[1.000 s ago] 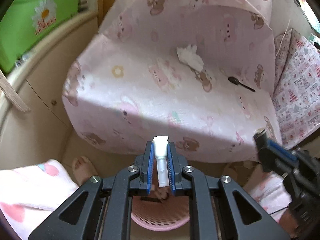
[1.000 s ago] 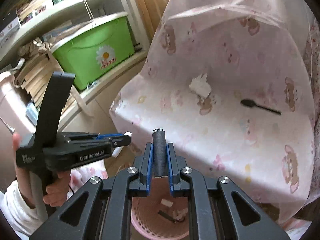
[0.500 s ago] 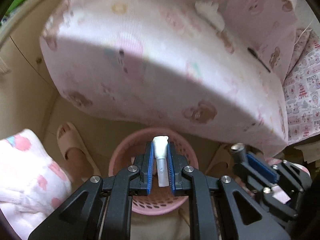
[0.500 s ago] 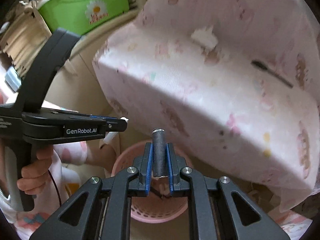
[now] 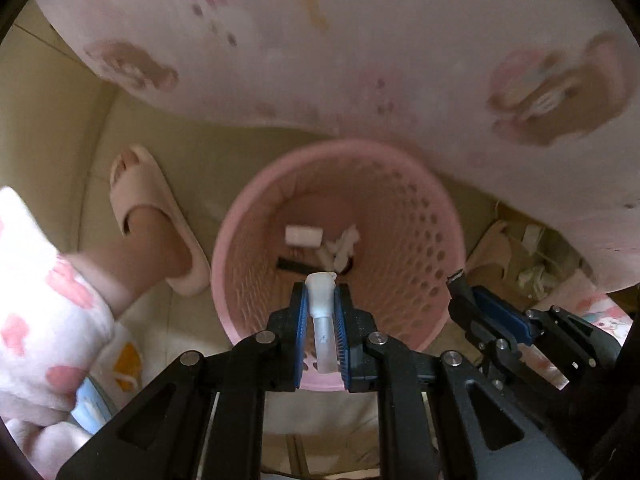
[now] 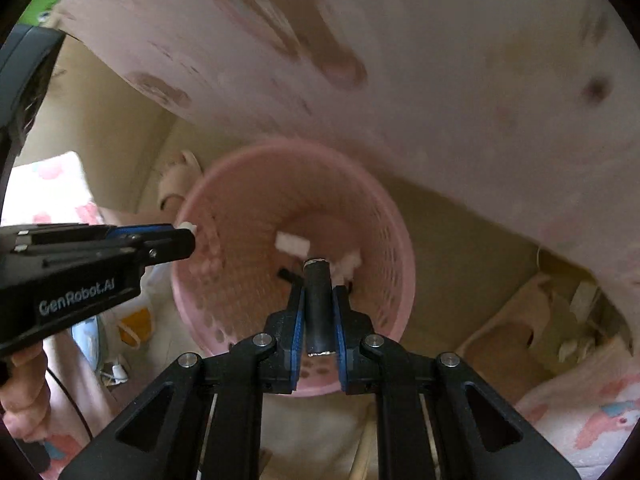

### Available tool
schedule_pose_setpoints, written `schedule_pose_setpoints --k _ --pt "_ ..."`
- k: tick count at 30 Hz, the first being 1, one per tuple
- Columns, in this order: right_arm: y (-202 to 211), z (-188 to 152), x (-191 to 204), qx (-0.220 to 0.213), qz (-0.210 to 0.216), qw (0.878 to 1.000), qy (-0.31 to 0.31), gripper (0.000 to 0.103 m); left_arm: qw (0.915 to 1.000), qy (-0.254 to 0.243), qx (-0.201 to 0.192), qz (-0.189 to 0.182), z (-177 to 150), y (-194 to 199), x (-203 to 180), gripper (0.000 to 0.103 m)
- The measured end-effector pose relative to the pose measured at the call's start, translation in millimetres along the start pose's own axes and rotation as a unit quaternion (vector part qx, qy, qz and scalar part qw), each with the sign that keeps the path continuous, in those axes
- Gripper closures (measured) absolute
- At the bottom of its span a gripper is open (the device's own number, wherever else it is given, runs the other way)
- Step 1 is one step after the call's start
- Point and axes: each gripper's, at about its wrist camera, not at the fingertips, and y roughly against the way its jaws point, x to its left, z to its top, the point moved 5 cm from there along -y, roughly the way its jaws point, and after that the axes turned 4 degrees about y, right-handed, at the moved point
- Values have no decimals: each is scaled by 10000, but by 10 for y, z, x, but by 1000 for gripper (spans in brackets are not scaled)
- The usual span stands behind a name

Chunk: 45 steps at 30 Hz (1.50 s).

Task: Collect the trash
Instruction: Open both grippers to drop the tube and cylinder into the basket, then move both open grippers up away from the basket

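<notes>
Left gripper (image 5: 321,300): points steeply down over the basket (image 5: 436,216), jaws narrow, clamped on a white tube (image 5: 320,312) that stands between the blue pads.
Right gripper (image 6: 318,308): points straight down into the basket's mouth, jaws narrow, gripping a dark cylinder (image 6: 317,312) end-up.
Relation: the two grippers sit side by side above the rim, left one near the basket's left wall.
Basket: pink, perforated, on the floor under the cloth (image 5: 360,40); scraps (image 5: 303,236) lie at its bottom.
Person: slippered foot (image 5: 152,216) just left of the basket.
</notes>
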Motion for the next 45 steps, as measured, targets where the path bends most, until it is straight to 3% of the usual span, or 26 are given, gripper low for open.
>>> schedule_pose_setpoints --k 8,18,20,23,25,30,35,41,45 --pt "-272 -114 -114 266 -549 9981 58 89 9984 104 552 90 -110 -371 1 90" --pt "-341 -47 -189 418 -308 9984 -234 83 9971 77 704 264 -101 -494 70 89" --pt "-333 -47 -202 403 -309 9983 -291 69 9973 52 675 288 -93 -478 66 88" --pt "-303 -36 -201 341 -273 9985 -334 52 9974 62 646 317 -90 -454 85 72" --pt "-268 -24 -206 273 -298 9986 -349 49 9977 76 528 420 -77 -408 91 62" --pt "-124 36 -216 108 -573 9979 -278 49 9984 -81 36 552 10 -169 70 58" --pt "344 132 -166 -679 -903 9936 -69 49 9978 -108 -569 317 120 259 50 53" --pt "801 166 -142 -1346 -863 9871 -100 44 9839 -260 -1649 643 200 825 101 40" --pt "1032 193 -133 -1739 -998 9796 -165 36 9783 -353 -1911 716 201 1000 112 36"
